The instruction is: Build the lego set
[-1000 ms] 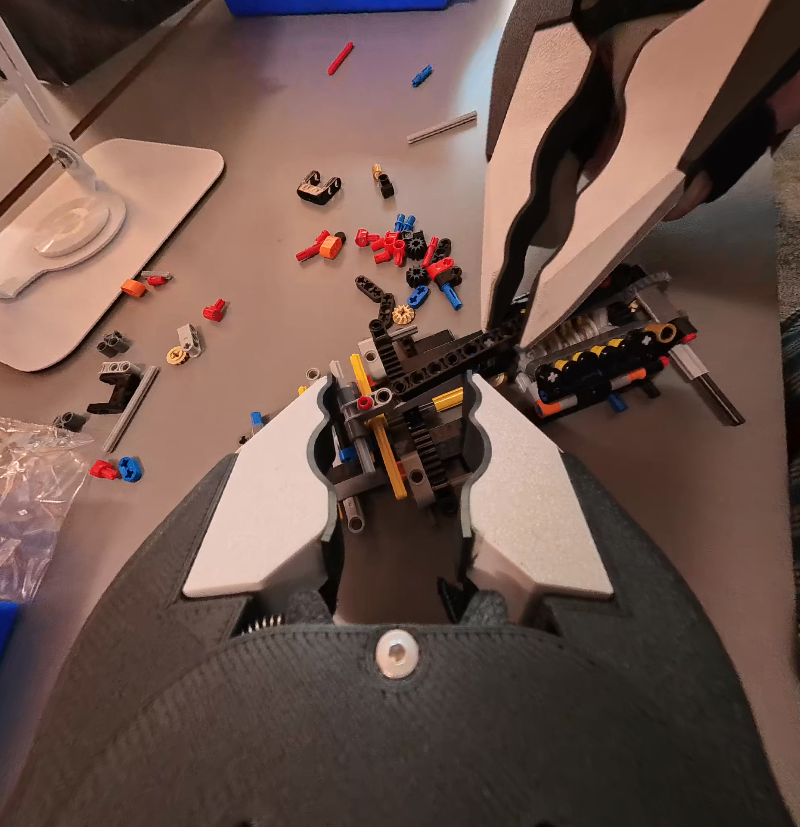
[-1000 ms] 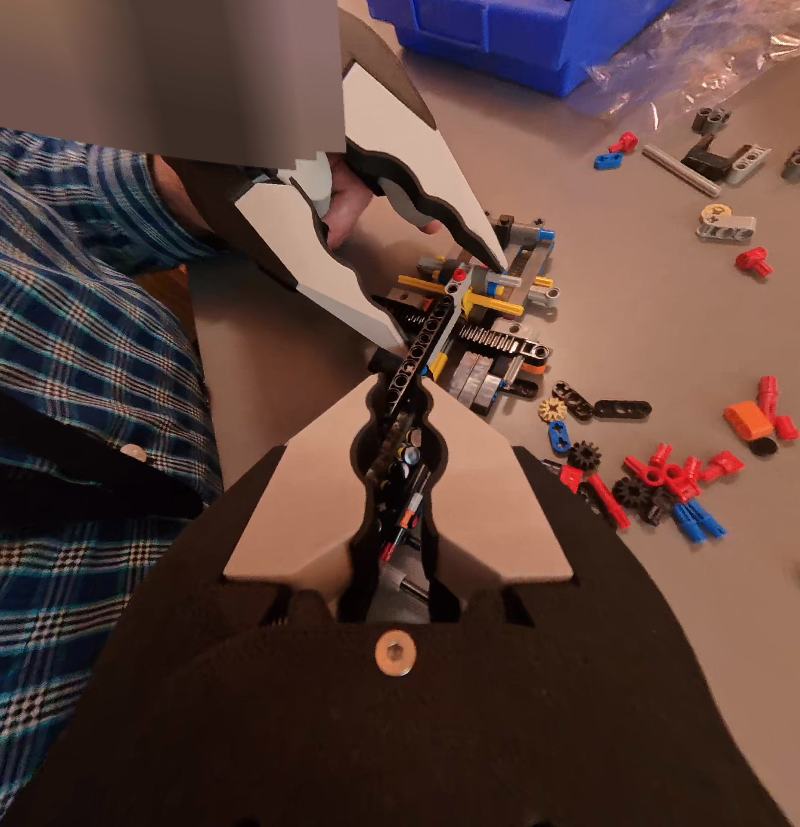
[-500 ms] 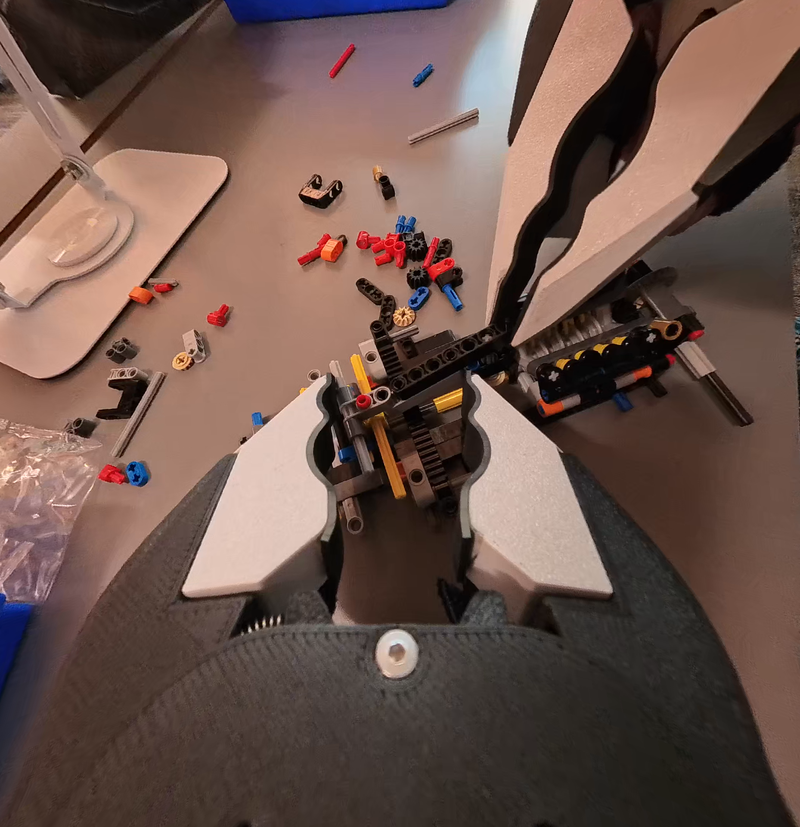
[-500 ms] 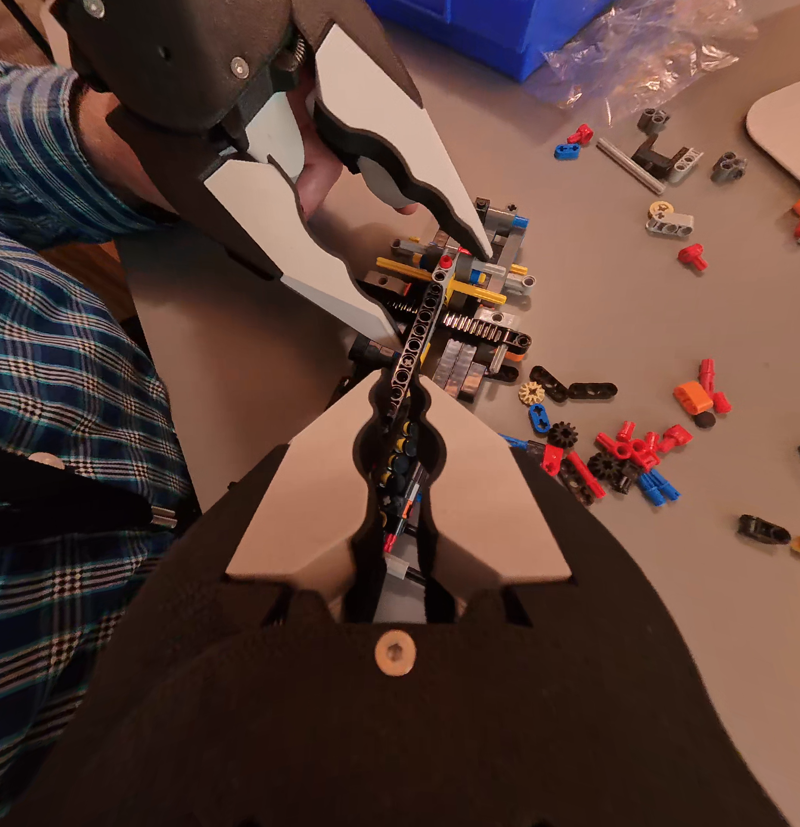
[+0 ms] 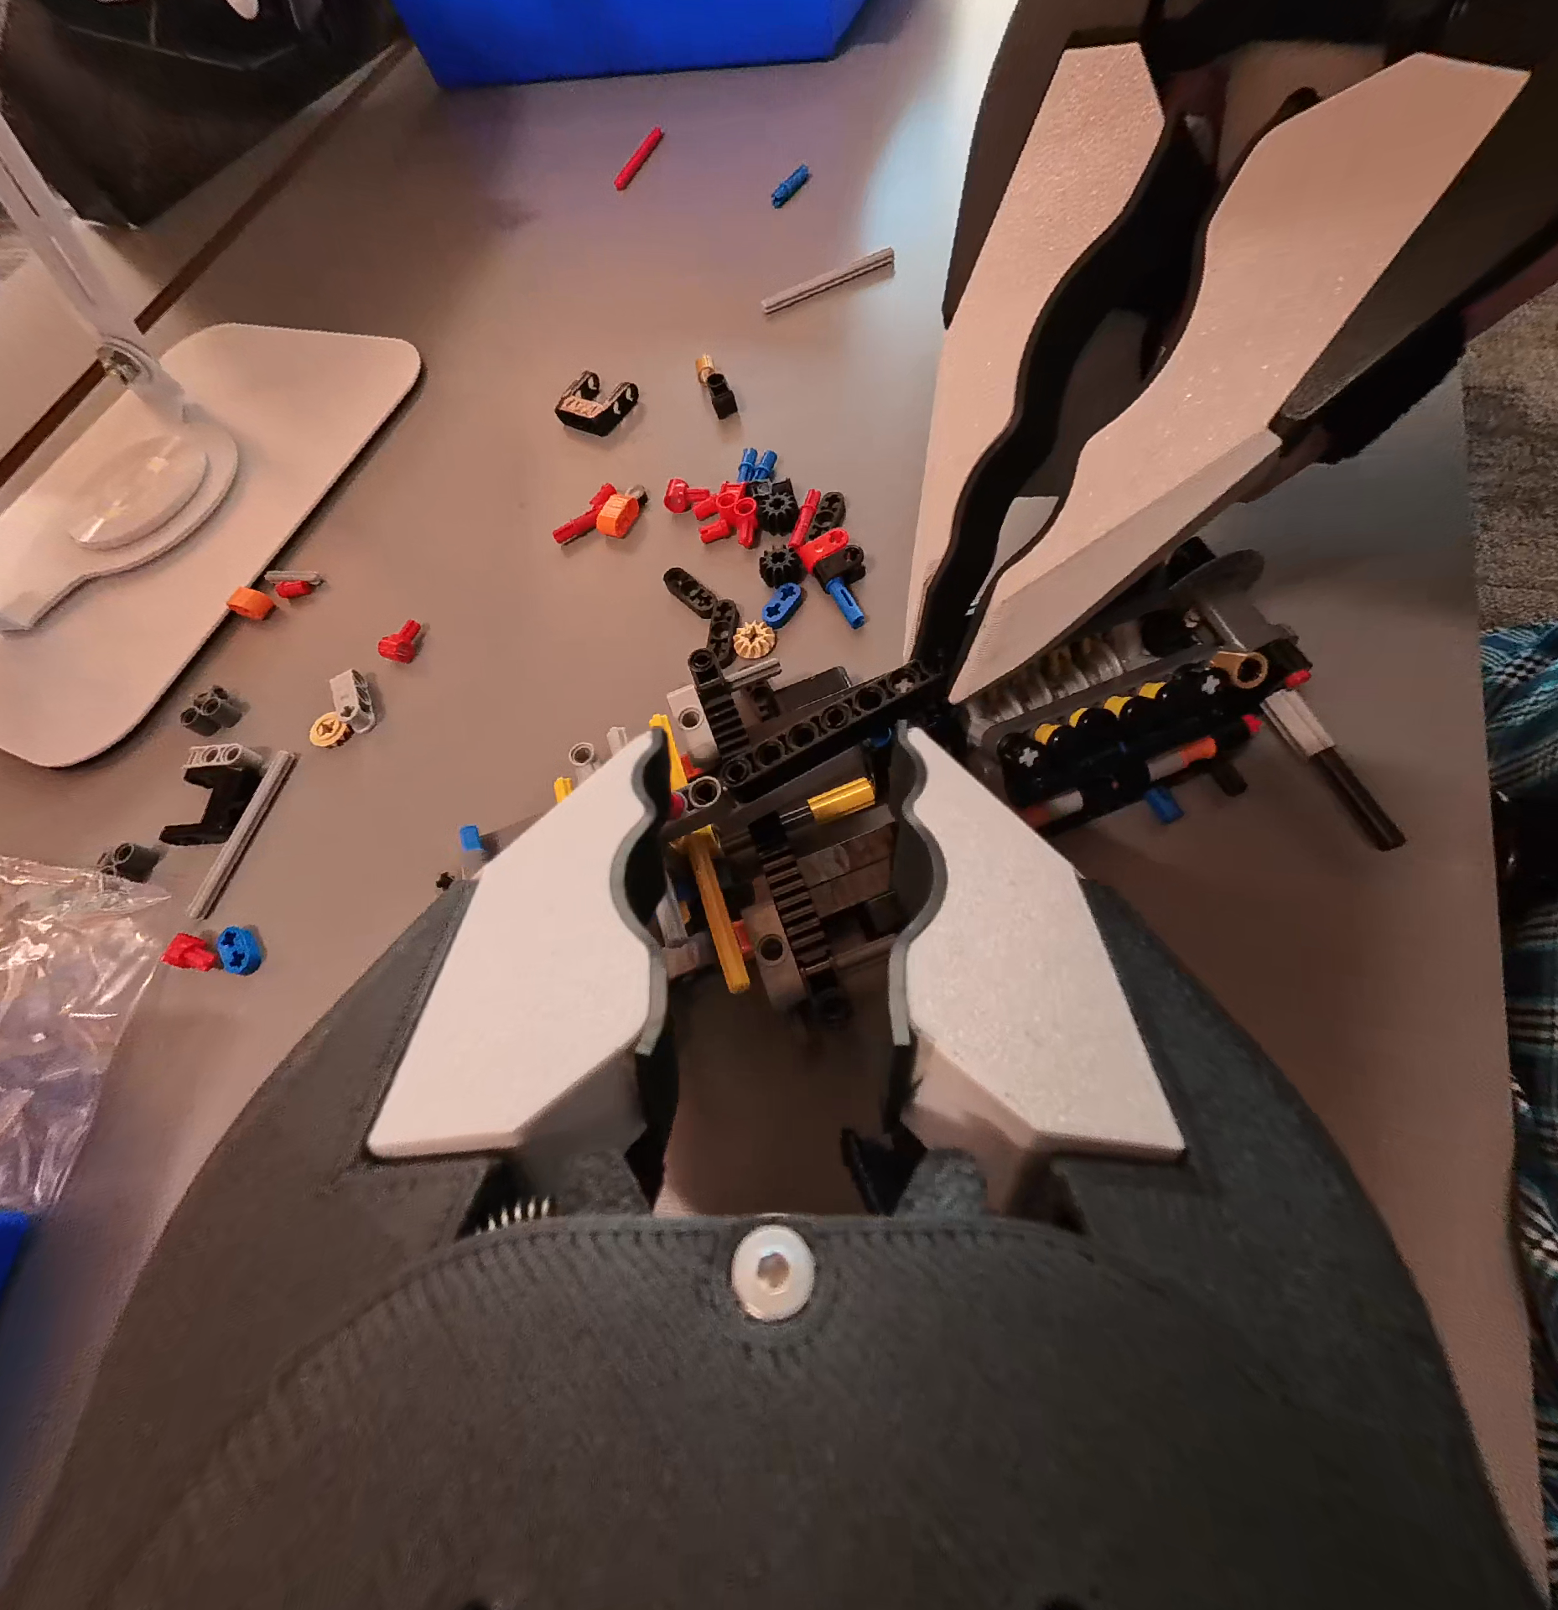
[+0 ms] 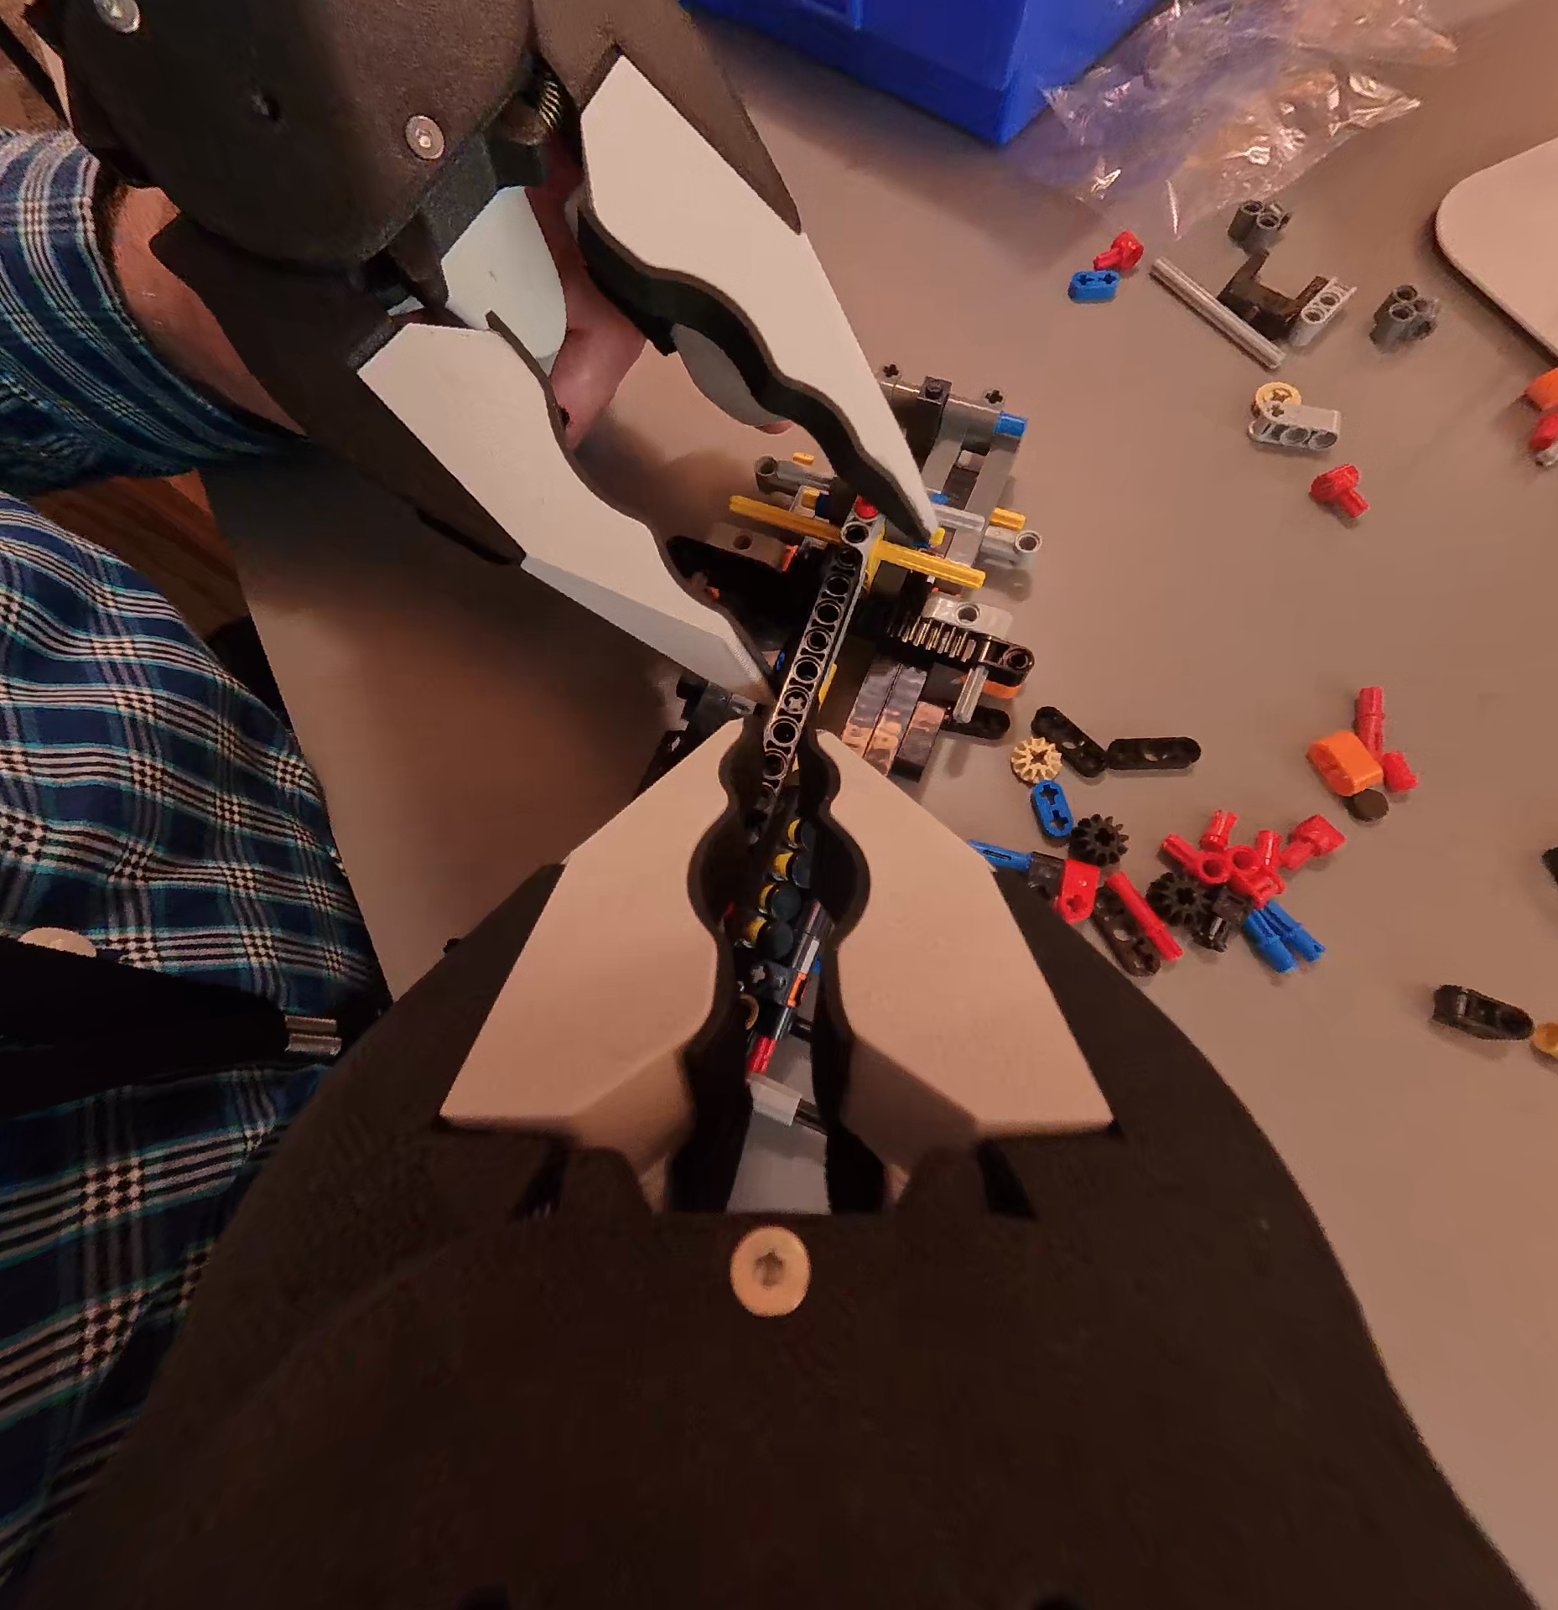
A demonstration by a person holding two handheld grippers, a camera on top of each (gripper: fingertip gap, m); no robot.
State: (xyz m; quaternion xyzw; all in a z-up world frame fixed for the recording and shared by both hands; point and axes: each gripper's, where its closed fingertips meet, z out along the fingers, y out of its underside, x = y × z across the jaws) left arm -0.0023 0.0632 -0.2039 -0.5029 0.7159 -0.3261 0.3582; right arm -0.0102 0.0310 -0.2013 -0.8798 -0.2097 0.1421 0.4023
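My left gripper [image 5: 780, 758] is shut on a lego assembly [image 5: 793, 871] of grey frames, a yellow axle and a black gear rack resting on the grey table. My right gripper [image 6: 780, 740] is shut on the near end of a long black beam with holes [image 6: 815, 645]. The beam's far end lies on top of the assembly [image 6: 924, 592]. In the left wrist view the right gripper [image 5: 941, 688] comes down from the upper right onto the beam [image 5: 828, 723]. A second black subassembly with a row of pins [image 5: 1124, 740] lies under the right gripper. The left gripper [image 6: 841, 605] also shows in the right wrist view.
Loose red, blue and black pieces [image 5: 758, 531] lie beyond the assembly, with more scattered at the left [image 5: 227, 793]. A grey stand base [image 5: 174, 523] sits far left, a clear plastic bag [image 5: 35, 1002] at the left edge, and a blue bin [image 6: 915, 52] behind. A plaid sleeve [image 6: 148, 784] borders the table edge.
The right gripper has shifted slightly up and to the right in the left wrist view, still holding the beam. The left gripper has stayed clamped on the assembly.
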